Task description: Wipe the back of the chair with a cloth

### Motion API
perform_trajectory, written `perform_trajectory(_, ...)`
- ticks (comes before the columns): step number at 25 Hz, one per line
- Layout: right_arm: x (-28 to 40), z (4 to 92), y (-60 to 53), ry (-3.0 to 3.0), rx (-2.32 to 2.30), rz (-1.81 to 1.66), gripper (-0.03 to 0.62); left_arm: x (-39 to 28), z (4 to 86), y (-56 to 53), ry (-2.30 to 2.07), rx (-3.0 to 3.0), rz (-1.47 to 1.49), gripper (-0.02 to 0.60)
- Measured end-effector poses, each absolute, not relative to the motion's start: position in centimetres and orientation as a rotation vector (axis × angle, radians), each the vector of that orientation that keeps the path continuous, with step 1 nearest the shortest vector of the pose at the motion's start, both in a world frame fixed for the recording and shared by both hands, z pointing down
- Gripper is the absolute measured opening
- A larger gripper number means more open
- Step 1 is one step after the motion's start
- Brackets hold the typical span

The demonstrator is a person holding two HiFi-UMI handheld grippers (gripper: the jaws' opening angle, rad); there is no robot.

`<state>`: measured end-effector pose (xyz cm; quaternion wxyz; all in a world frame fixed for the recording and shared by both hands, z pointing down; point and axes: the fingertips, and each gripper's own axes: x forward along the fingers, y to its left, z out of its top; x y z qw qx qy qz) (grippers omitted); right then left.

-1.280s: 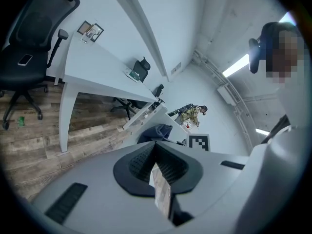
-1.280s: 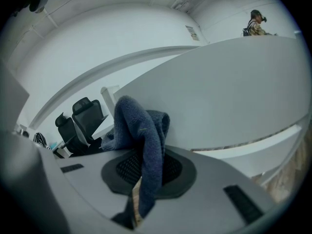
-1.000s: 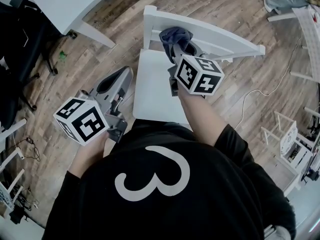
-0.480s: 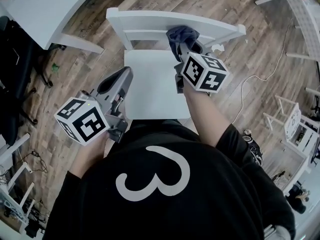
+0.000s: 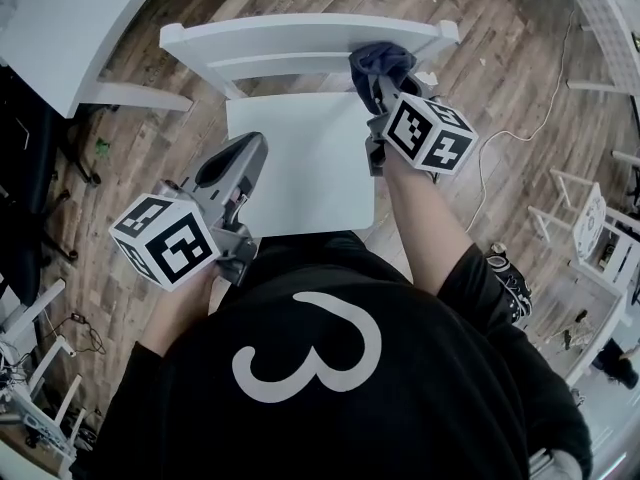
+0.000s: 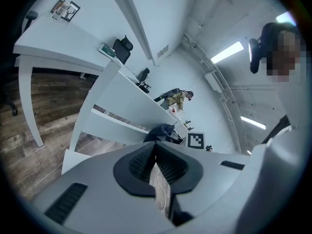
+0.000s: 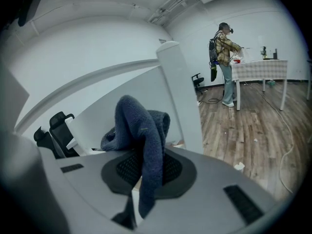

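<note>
right claw [image 5: 380, 80] pinches a blue cloth [image 5: 381, 58] at the right end of the chair back [image 5: 290, 36], which runs leftward from it; left claw [image 5: 243, 148], pressed together and empty, hangs well short of it.

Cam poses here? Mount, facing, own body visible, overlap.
Head view: on the person's head, steeply down at the white chair; torso, forearms, left gripper, right gripper show.
Left gripper view: on the left gripper, along its shut, empty jaws toward the chair back.
Right gripper view: on the right gripper, along jaws shut on the blue cloth at the chair back.
Shared: all three see blue cloth and chair back.
</note>
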<state>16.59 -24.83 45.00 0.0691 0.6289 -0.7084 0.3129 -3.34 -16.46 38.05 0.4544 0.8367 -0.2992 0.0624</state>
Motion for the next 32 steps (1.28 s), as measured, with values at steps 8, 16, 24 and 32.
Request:
perform_trajectory(8, 20.7, 45.3, -24.2, -2.086, 1.945, 0.96, 0.049, -1.0, 38.3, -16.1, -0.709, 2.073, 0.16, 0.014)
perform_trajectory(16, 20.3, 45.2, -23.8, -2.087, 1.922, 0.953, 0.049, -1.4, 38.2, -16.1, -0.709, 2.075, 0.163, 0.014)
perform_trajectory(24, 13.3, 43.5, -24.4, -2.274, 1.78, 0.941, 0.051, -3.9, 38.4, -17.2, -0.741, 2.058, 0.158, 0.014)
perform_trajectory(32, 1.1, 44.7, -24.8, -2.455, 1.448, 0.953, 0.051, -10.3, 38.9, -18.8, -0.86, 2.011, 0.126, 0.014)
